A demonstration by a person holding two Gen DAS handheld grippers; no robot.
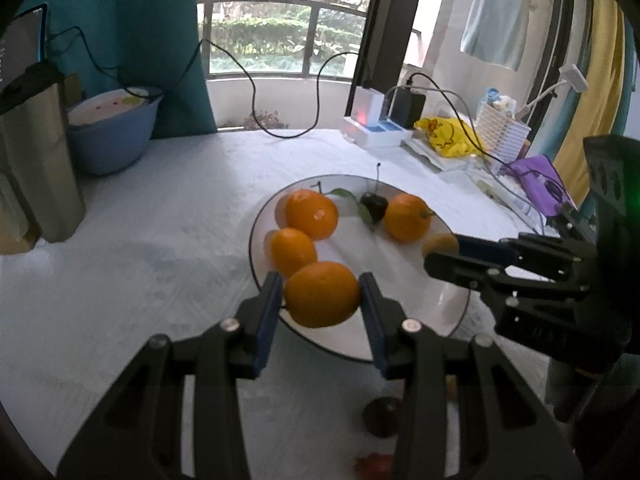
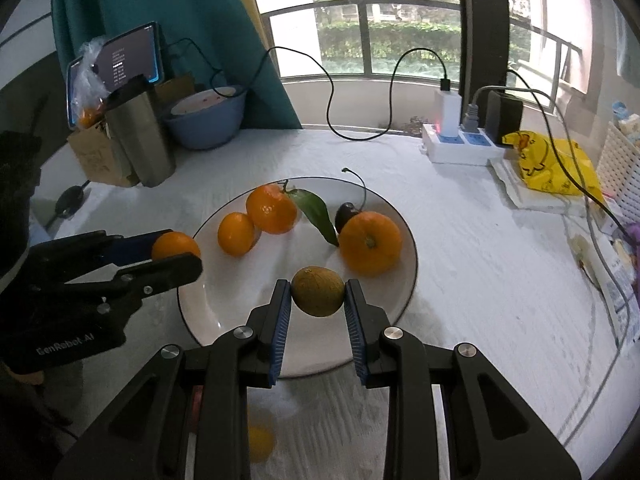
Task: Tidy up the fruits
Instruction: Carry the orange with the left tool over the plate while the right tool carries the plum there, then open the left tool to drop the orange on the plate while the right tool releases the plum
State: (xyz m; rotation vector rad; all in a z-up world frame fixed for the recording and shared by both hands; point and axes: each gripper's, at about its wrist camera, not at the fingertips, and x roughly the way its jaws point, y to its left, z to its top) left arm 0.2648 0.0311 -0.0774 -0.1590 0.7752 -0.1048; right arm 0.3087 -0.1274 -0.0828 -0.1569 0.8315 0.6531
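Observation:
A white plate (image 1: 448, 300) (image 2: 224, 312) on the table holds three oranges (image 1: 312, 214) (image 2: 370, 242), a dark cherry (image 1: 373, 207) (image 2: 345, 216) and a green leaf (image 2: 316, 210). My left gripper (image 1: 322, 300) is shut on an orange (image 1: 322, 294) over the plate's near rim; it also shows in the right wrist view (image 2: 176, 256). My right gripper (image 2: 318, 300) is shut on a greenish-yellow fruit (image 2: 318, 291) above the plate; in the left wrist view (image 1: 440, 250) it reaches in from the right.
A steel tumbler (image 2: 140, 132), a blue bowl (image 2: 206, 118) and a tablet (image 2: 120, 64) stand at the back left. A power strip (image 2: 460, 140) with cables and a yellow bag (image 2: 552, 168) sit at the back right. Loose fruit lies below my grippers (image 1: 382, 416) (image 2: 260, 442).

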